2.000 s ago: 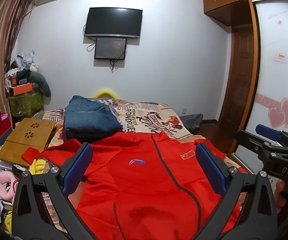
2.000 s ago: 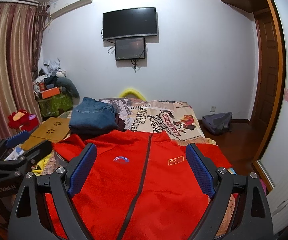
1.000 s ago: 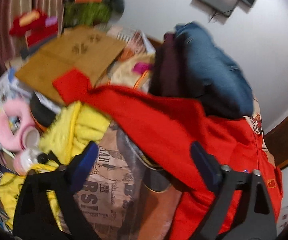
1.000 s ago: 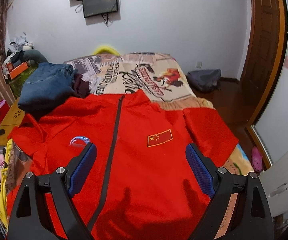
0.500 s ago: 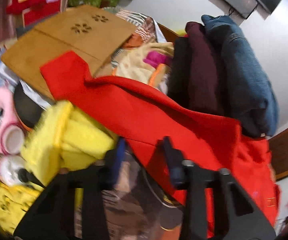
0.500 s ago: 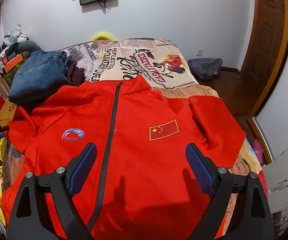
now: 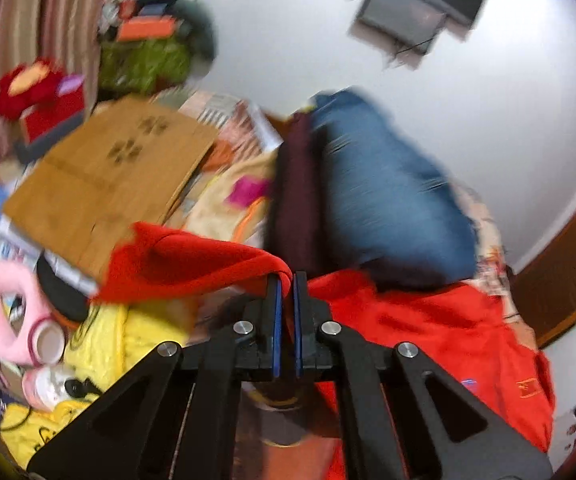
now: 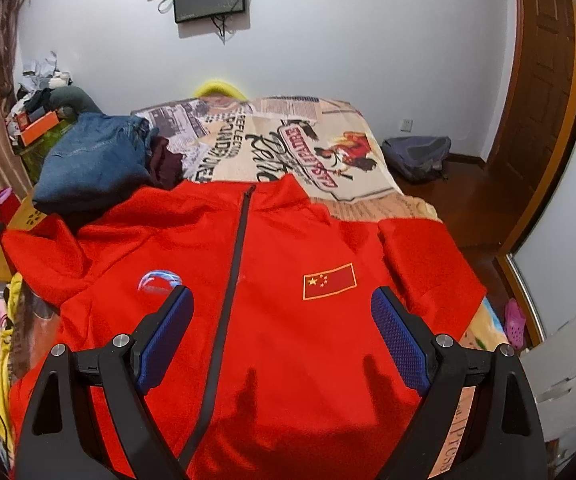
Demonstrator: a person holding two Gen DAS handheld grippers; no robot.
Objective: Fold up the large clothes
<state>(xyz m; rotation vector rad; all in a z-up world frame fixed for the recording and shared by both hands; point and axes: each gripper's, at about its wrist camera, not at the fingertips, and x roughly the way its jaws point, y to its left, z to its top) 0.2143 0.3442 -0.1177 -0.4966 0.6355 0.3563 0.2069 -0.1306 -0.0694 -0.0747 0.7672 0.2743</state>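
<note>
A red zip jacket [image 8: 271, 280] with a flag patch lies front up, spread on the bed. My right gripper [image 8: 281, 332] is open and hovers above its chest, empty. My left gripper [image 7: 285, 280] is shut on the jacket's left sleeve [image 7: 191, 264], which is pinched between the blue pads and lifted off the bed's left edge. The sleeve's cuff end hangs to the left of the jaws. The jacket body [image 7: 440, 328] shows to the right in the left wrist view.
A pile of folded jeans [image 8: 91, 164] and dark clothes sits on the bed by the jacket's left shoulder. A wooden board [image 7: 107, 176], yellow cloth [image 7: 119, 340] and clutter lie left of the bed. A bag [image 8: 416, 156] is on the floor at right.
My left gripper has swung left to the sleeve, closed on it and lifted it. My right gripper has moved closer over the jacket's chest and stays open.
</note>
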